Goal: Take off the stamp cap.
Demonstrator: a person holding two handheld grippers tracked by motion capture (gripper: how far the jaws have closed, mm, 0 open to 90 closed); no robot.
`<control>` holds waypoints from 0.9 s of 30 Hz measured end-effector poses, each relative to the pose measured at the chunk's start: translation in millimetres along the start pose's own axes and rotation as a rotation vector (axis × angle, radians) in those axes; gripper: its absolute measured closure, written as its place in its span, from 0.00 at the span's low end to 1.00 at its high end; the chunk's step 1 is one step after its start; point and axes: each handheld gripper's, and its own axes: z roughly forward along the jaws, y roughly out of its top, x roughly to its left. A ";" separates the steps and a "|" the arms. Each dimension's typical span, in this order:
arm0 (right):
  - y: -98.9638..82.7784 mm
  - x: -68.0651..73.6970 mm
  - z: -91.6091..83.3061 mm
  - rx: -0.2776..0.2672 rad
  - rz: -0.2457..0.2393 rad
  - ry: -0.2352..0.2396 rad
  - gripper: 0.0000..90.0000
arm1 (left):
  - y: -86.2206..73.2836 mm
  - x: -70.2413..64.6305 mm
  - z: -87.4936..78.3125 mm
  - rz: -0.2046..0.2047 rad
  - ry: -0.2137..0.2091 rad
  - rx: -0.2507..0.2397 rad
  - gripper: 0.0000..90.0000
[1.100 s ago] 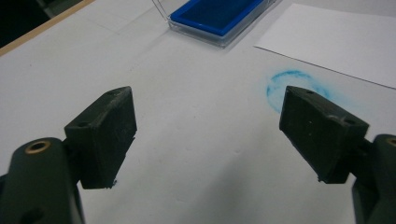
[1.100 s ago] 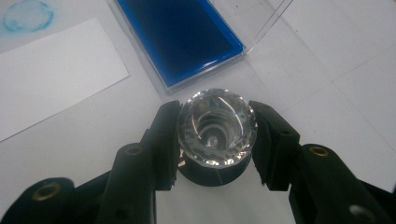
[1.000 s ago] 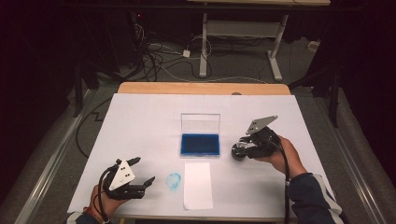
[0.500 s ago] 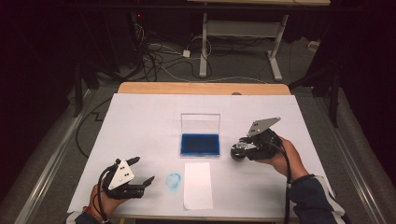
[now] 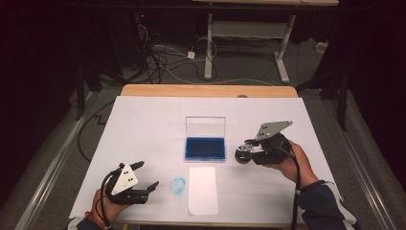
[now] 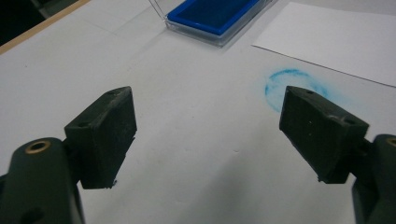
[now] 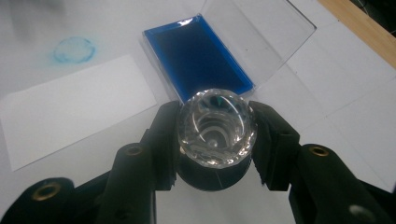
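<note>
So the table (image 5: 143,124) was a wooden one, covered almost all over with white sheeting; just a strip of bare wood showed at the far edge. Sitting on it near the middle was a clear case (image 5: 205,142) with its lid standing open and a blue ink pad inside. Nearer the person lay a white slip of paper (image 5: 202,189), and just beside that, to its left, a smudgy blue ring (image 5: 178,185) stamped right onto the sheeting.
</note>
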 end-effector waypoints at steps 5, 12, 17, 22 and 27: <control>3.9 4.1 -1.4 -0.022 -0.009 0.002 0.63 | 2.0 -1.0 2.0 0.007 -0.004 0.008 0.20; 13.2 14.0 -3.1 -0.071 -0.016 0.036 0.63 | 20.4 -2.5 10.3 -0.006 -0.044 -0.036 0.18; 19.7 20.8 1.1 -0.080 -0.029 0.044 0.63 | 34.0 -7.9 20.1 0.034 -0.067 -0.033 0.18; 25.7 31.7 7.9 -0.075 -0.053 0.082 0.63 | 48.6 -8.8 30.8 0.036 -0.106 -0.048 0.17; 30.2 37.9 11.4 -0.090 -0.065 0.104 0.63 | 63.5 -15.0 42.9 0.059 -0.156 -0.057 0.17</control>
